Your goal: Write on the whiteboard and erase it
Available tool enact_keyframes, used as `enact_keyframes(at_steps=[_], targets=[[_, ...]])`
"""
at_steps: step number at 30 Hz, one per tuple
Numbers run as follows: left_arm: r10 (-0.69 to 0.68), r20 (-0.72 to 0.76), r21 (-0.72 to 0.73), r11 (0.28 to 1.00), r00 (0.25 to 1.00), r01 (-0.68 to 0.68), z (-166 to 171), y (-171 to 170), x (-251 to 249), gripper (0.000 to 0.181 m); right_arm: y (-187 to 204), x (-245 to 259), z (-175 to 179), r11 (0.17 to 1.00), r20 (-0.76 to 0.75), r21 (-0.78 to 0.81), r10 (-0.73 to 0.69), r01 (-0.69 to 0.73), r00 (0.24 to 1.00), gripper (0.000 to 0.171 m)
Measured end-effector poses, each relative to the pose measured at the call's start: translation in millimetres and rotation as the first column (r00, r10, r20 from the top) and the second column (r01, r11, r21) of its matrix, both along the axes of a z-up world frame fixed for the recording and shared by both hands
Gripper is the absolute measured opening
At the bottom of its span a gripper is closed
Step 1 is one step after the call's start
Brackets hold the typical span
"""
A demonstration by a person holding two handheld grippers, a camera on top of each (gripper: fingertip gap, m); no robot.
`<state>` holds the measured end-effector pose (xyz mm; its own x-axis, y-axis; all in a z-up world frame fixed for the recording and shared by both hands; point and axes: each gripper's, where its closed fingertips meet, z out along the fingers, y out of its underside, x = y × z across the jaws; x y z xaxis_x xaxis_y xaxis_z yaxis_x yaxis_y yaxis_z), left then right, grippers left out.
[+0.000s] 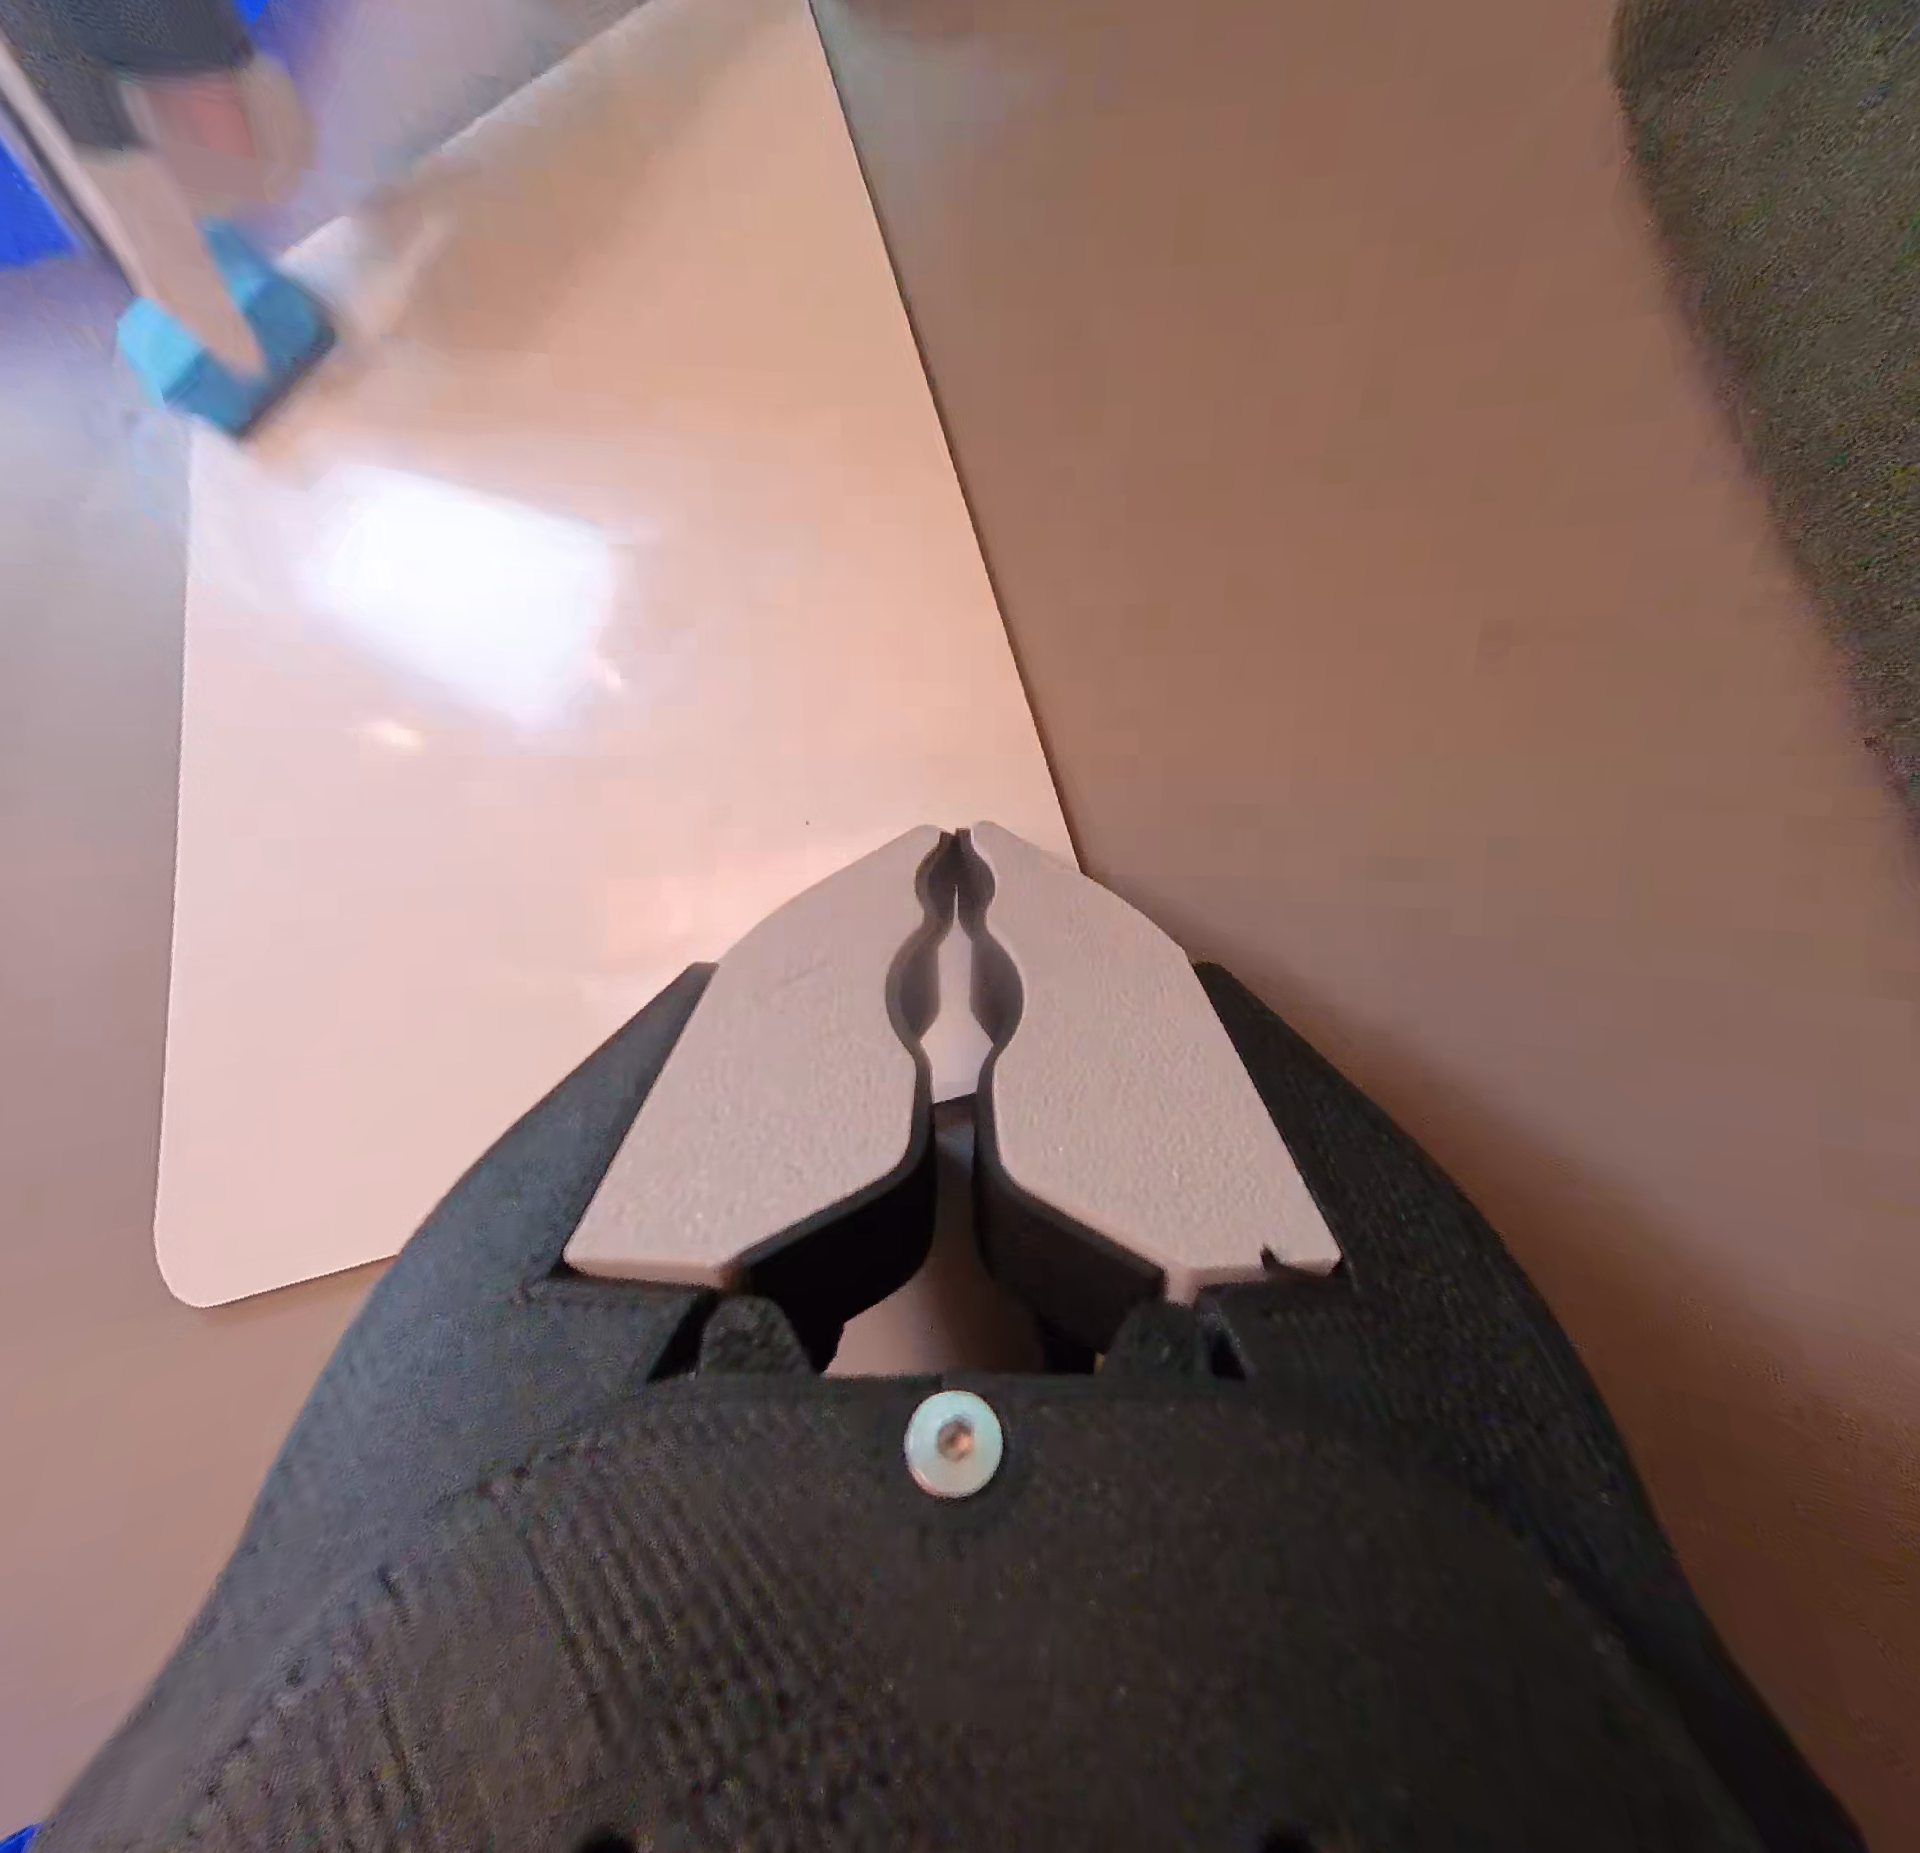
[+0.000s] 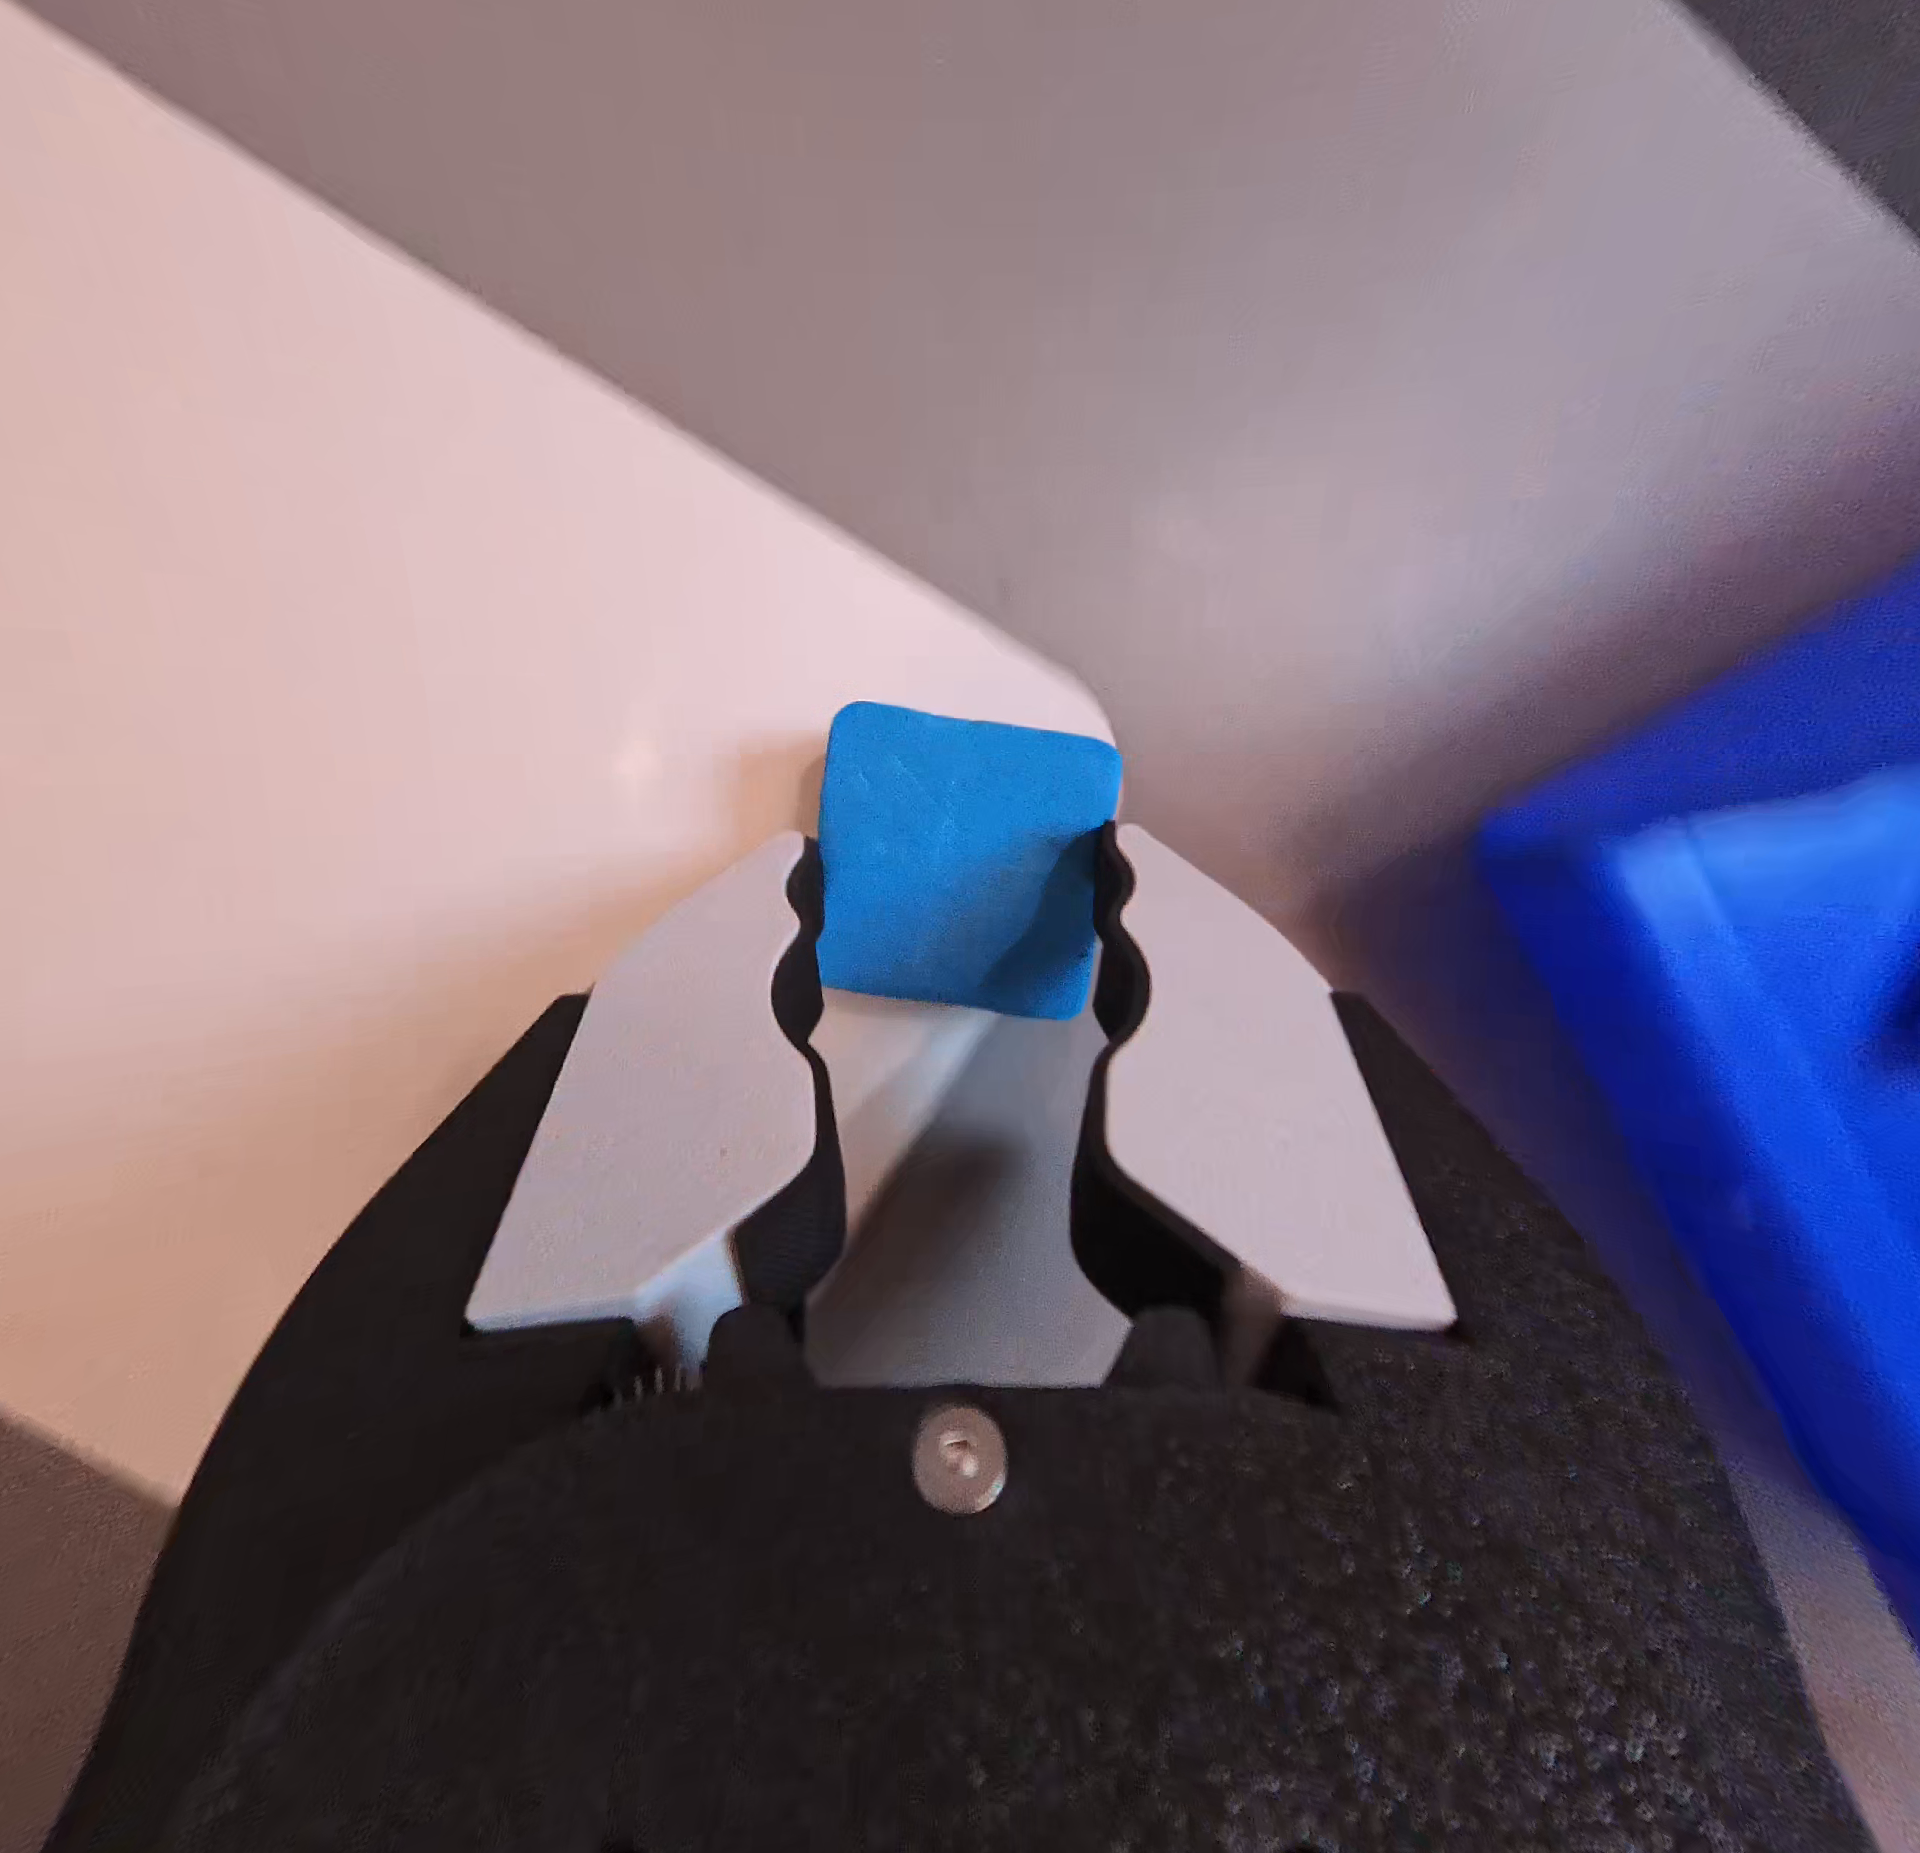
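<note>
Between the right claw's fingers sits a blue eraser, gripped by its sides, over the whiteboard's rounded corner. It looks light and soft, so side grips suit it, though hard squeezing may deform it. Farther off, the left claw is closed, empty, above the board's near edge on the desk.

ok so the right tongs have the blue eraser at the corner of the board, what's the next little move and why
Probably sweep the blue eraser back across the whiteboard toward its middle. The right tongs grip it at the board's rounded corner, so going further would run it off the edge. No marks show on the board, though glare hides part of it. The left tongs are shut and empty.
</note>
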<state>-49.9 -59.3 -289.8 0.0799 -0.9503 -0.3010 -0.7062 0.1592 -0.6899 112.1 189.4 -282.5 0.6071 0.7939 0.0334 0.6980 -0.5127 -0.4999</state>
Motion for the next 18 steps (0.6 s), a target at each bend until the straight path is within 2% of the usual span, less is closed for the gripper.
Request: enact_keyframes(at_steps=[1, 3, 6, 7, 8, 9, 11, 14, 16, 18], targets=[[-0.002, 0.0, 0.002, 1.0, 1.0, 0.002, 0.1, -0.1, -0.2, 0.0, -8.6, 17.8, 0.0, 1.0, 0.005, -0.006, -0.015, 0.015, 1.0, 0.051], [-0.005, 0.006, -0.008, 1.0, 1.0, 0.005, 0.1, -0.2, -0.4, 0.0, -50.9, 19.5, 0.0, 0.999, -0.032, -0.004, 0.041, -0.041, 0.999, 0.05], [-0.008, 0.011, -0.042, 0.999, 1.0, 0.008, 0.2, 0.2, 0.0, 0.0, -145.7, -26.0, 2.5, 0.947, -0.092, -0.051, 0.312, -0.317, 0.946, 0.051], [-0.006, 0.013, -0.051, 0.999, 1.0, 0.007, 0.4, 0.3, -0.1, 0.0, -158.5, -31.7, 4.0, 0.933, -0.064, -0.035, 0.354, -0.357, 0.933, 0.051], [-0.003, 0.019, -0.057, 0.998, 1.0, 0.004, 0.5, 0.3, -0.5, 0.0, -155.1, -32.0, 10.3, 0.934, -0.042, 0.014, 0.357, -0.357, 0.933, 0.051], [0.002, 0.026, -0.065, 0.998, 1.0, 0.0, 0.5, 0.3, -1.3, 0.0, -137.6, -27.7, 23.2, 0.948, -0.048, 0.078, 0.313, -0.308, 0.949, 0.051], [0.018, 0.035, -0.07, 0.997, 0.999, -0.016, 1.0, 1.7, -4.2, 0.0, -78.4, 0.2, 57.9, 0.978, -0.114, 0.177, 0.13, -0.108, 0.985, 0.051], [0.038, 0.062, -0.094, 0.995, 0.997, -0.033, 3.4, 3.8, -7.4, 0.0, 31.2, 82.1, 94.6, 0.93, -0.181, 0.273, -0.201, 0.246, 0.963, 0.051], [0.056, 0.087, -0.107, 0.993, 0.995, -0.047, 6.5, 7.4, -9.1, 0.0, 91.6, 134.6, 94.0, 0.872, -0.184, 0.26, -0.377, 0.415, 0.908, 0.052], [0.08, 0.11, -0.113, 0.991, 0.991, -0.067, 10.1, 12.7, -11.4, 0.0, 131.9, 161.8, 81.4, 0.841, -0.177, 0.214, -0.467, 0.497, 0.866, 0.052]])
